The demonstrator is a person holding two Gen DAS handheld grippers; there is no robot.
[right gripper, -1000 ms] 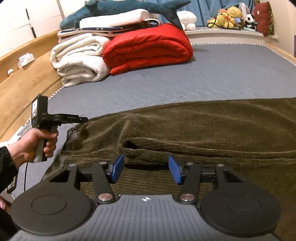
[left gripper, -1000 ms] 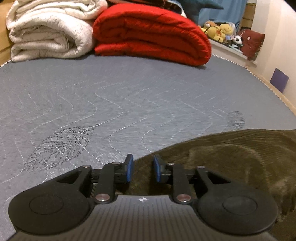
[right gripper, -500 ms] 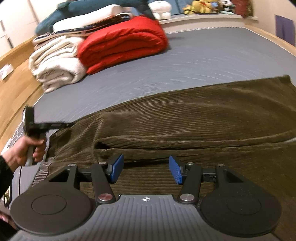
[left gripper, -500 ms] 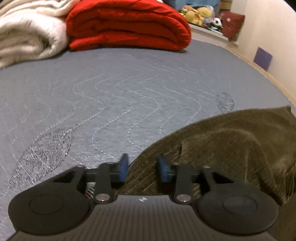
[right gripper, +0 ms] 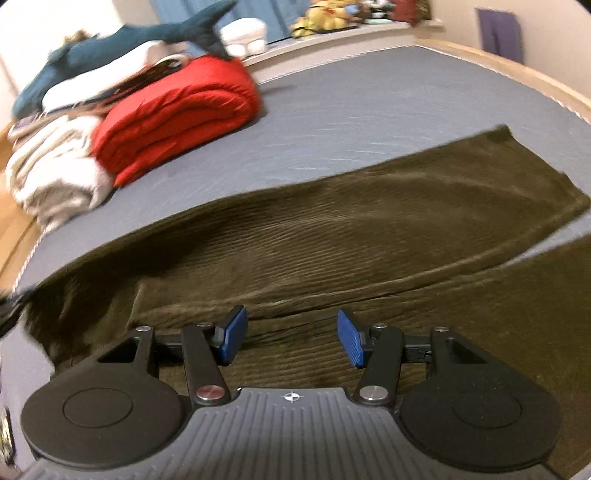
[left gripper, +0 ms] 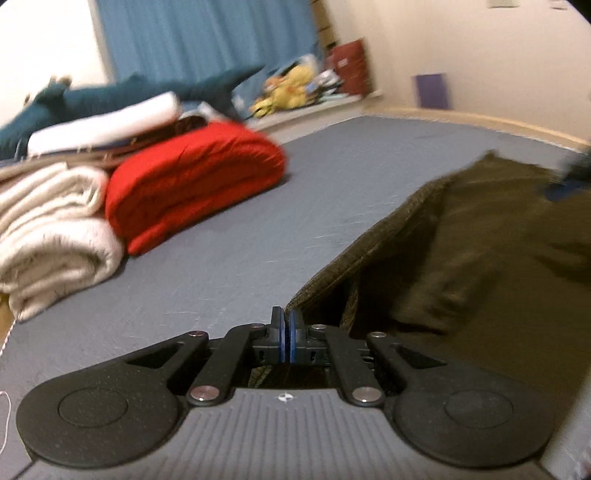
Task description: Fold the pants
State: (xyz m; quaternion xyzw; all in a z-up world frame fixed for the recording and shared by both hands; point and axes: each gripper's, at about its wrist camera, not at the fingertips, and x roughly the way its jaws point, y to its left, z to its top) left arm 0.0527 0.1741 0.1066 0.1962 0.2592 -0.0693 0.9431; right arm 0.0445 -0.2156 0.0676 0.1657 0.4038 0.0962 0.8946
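Observation:
Olive-brown corduroy pants (right gripper: 369, 229) lie spread across the grey mattress (right gripper: 369, 110), legs reaching to the right. My left gripper (left gripper: 286, 325) is shut on the pants' edge (left gripper: 332, 269) and lifts that edge off the mattress; the cloth hangs in a raised fold to the right (left gripper: 461, 240). My right gripper (right gripper: 291, 334) is open and empty, low over the near pant leg, its blue pads (right gripper: 232, 334) on either side of a seam fold. The left gripper shows as a dark blur at the left edge of the right wrist view (right gripper: 11, 306).
A folded red blanket (left gripper: 192, 184) and a white blanket (left gripper: 48, 232) lie at the head of the mattress, with a blue plush shark (right gripper: 125, 40) on top. Soft toys (right gripper: 332, 14) sit on a ledge behind. A wooden bed frame (right gripper: 517, 70) edges the mattress.
My left gripper closed on the pants' edge and lifted it, swinging its view up and left. My right gripper stayed open and shifted a little along the near leg.

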